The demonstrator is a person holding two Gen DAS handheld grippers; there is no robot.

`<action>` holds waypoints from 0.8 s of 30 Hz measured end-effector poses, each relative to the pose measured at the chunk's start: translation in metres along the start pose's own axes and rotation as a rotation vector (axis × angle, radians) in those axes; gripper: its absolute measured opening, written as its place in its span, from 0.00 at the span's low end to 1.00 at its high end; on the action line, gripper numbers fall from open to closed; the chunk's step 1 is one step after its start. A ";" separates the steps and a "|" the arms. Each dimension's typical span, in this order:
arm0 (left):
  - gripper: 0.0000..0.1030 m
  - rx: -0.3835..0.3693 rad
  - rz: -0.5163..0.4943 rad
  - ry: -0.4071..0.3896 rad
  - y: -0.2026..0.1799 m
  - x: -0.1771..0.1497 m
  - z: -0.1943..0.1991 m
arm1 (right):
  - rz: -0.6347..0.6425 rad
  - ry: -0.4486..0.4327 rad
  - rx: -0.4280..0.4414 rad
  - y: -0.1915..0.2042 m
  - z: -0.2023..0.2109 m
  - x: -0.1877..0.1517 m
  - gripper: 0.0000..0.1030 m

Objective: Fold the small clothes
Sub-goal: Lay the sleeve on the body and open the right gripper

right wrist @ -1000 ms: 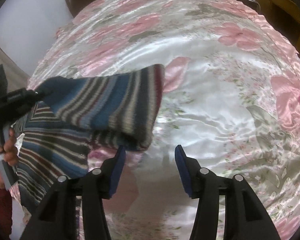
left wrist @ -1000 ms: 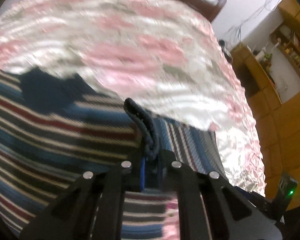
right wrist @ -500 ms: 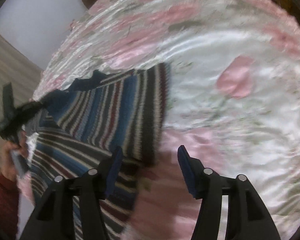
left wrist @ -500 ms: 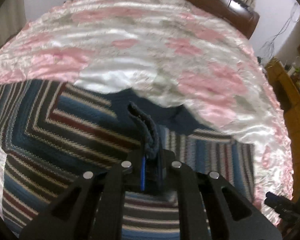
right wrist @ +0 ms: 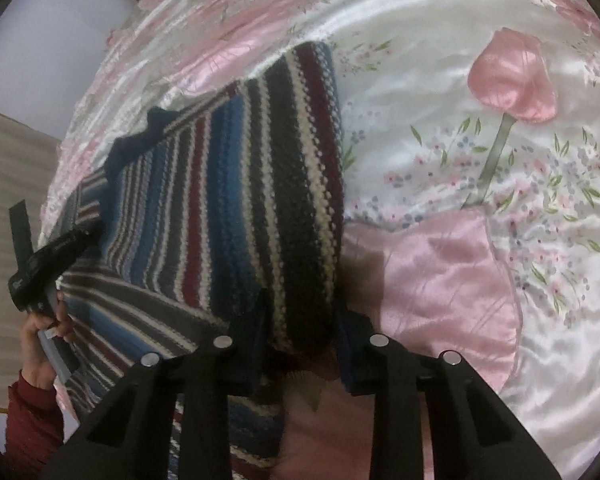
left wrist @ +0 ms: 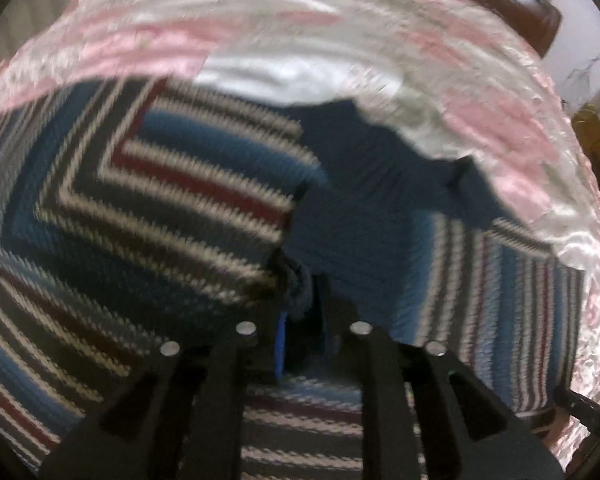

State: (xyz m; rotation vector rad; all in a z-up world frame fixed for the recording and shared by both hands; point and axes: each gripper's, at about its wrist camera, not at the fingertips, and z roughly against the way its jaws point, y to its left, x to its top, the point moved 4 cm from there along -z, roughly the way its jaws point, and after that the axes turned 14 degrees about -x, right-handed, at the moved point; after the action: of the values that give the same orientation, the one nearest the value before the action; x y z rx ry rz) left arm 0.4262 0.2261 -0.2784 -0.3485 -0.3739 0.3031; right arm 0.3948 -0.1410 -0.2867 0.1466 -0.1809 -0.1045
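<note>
Lying on one floral bedspread (right wrist: pixel 460 128), one striped sweater (right wrist: pixel 228 200); left gripper (left wrist: pixel 300 300) clamped on it, right gripper (right wrist: pixel 300 344) agape.

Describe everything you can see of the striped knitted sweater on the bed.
The striped sweater is a chunky knit in blue, dark grey, maroon and cream bands, with plain navy trim near the neck. It lies on a shiny pink-flowered bedspread, with one striped part folded over the body. The left gripper is shut on a bunched bit of its navy edge. The right gripper is open, its fingers either side of the folded part's lower end.
</note>
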 end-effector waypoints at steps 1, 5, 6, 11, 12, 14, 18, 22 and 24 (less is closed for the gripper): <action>0.18 0.000 -0.006 0.001 0.000 0.000 0.000 | 0.003 0.004 -0.007 0.000 -0.002 -0.001 0.29; 0.32 0.027 0.010 0.005 0.004 0.004 0.014 | 0.019 0.011 -0.030 0.003 -0.001 0.001 0.33; 0.41 0.050 0.012 -0.005 0.007 0.004 0.021 | 0.018 0.007 -0.036 0.004 0.002 0.001 0.37; 0.45 0.007 0.040 -0.096 0.003 0.009 0.066 | 0.083 -0.139 -0.155 0.025 0.047 0.003 0.42; 0.46 -0.029 0.038 -0.084 -0.005 0.009 0.067 | 0.089 -0.148 -0.147 0.030 0.051 0.004 0.42; 0.48 -0.081 0.024 -0.054 -0.021 0.006 0.063 | 0.108 -0.138 -0.087 0.048 0.054 0.008 0.42; 0.51 -0.092 -0.029 0.029 -0.041 -0.007 0.034 | 0.145 -0.084 -0.101 0.072 0.030 0.012 0.42; 0.50 -0.054 -0.030 0.095 -0.028 -0.020 0.003 | 0.119 -0.025 -0.125 0.068 0.001 0.005 0.40; 0.50 -0.049 -0.062 0.089 -0.026 -0.023 -0.002 | 0.127 -0.032 -0.128 0.067 -0.006 0.003 0.41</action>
State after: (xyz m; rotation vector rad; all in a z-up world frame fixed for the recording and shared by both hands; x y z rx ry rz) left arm 0.4124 0.1942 -0.2766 -0.3961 -0.3047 0.2178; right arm 0.4045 -0.0749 -0.2816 0.0057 -0.2141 0.0083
